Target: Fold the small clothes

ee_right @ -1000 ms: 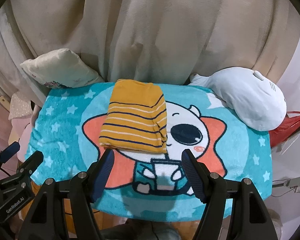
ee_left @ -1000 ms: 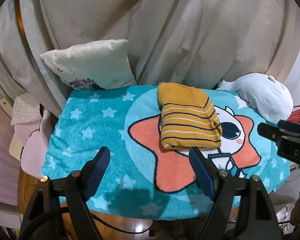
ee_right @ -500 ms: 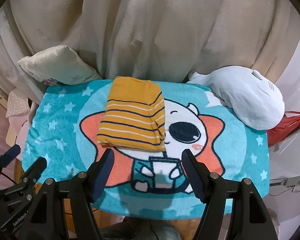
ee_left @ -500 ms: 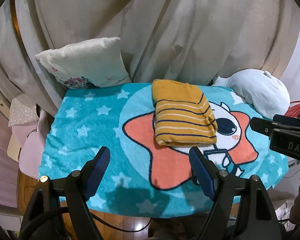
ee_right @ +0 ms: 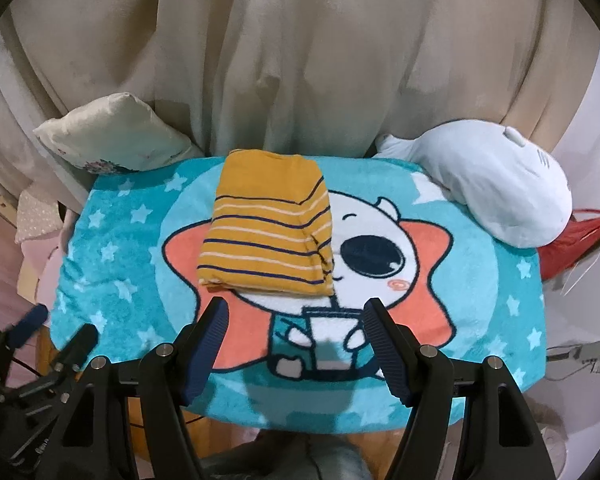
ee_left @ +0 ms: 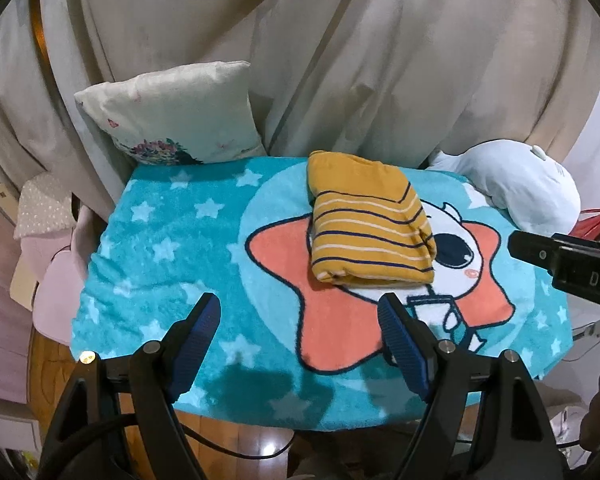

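1. At the far left, a cream pillow [ee_left: 172, 114] with a small floral print leans against the beige curtain [ee_left: 340, 60] at the back-left corner of the tabletop.
2. The tabletop is covered by a teal star-patterned blanket [ee_left: 160, 240], whose middle shows a cartoon figure on an orange star.
3. The left gripper [ee_left: 300, 320] hangs low over the near edge of the blanket — its blue-padded fingers [ee_left: 198, 340] are spread wide and hold nothing. In the right wrist view it shows only as dark parts at the lower left [ee_right: 56, 344], clear of the fabric.
4. The folded shirt [ee_left: 366, 224], mustard yellow with navy and white stripes, lies flat on the blanket a little right of the middle, its plain yellow part towards the curtain and its striped part towards the cameras. It covers the left half of the cartoon face and the upper arm of the star. Nothing touches it.
5. The right gripper [ee_right: 296, 324] is also spread wide and empty, hovering over the cartoon's body just in front of the shirt's near edge [ee_right: 260, 286] — apart from it, not in contact. In the left wrist view its black body enters from the right edge [ee_left: 564, 260].
6. At the far right, a pale blue plush toy [ee_right: 488, 192] rests on the back-right corner of the blanket, with something red [ee_right: 572, 240] just beyond it.
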`<action>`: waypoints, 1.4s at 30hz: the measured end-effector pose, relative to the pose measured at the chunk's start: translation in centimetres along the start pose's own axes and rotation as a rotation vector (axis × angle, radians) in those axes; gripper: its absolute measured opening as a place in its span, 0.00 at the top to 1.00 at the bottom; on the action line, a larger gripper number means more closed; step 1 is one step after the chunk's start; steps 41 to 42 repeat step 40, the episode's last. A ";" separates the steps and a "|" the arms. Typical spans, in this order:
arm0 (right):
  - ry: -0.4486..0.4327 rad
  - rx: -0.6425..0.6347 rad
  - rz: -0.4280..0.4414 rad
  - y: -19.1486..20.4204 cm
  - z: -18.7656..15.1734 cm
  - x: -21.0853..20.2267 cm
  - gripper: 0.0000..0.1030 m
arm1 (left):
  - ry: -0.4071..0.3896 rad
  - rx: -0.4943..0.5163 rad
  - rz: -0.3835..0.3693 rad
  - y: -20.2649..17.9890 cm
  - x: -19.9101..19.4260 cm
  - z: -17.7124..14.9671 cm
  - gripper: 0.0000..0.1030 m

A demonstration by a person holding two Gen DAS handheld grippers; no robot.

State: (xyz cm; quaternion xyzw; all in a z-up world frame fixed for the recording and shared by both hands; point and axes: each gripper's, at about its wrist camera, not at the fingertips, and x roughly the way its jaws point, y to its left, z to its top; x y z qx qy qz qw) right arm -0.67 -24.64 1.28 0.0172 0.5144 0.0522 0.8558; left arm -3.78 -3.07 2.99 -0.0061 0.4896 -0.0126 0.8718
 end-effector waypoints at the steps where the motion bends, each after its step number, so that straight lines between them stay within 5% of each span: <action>1: -0.005 -0.002 0.003 0.1 0.1 -0.1 0.28 | -0.004 -0.001 0.009 0.1 -0.2 0.0 0.22; 24: -0.023 0.010 0.037 -0.7 -1.1 -0.8 0.28 | 0.004 -0.021 0.045 0.7 -0.1 -0.6 0.22; 42: -0.011 0.098 0.043 -6.3 -1.7 2.4 0.28 | 0.048 0.085 0.048 -4.0 4.3 0.6 0.19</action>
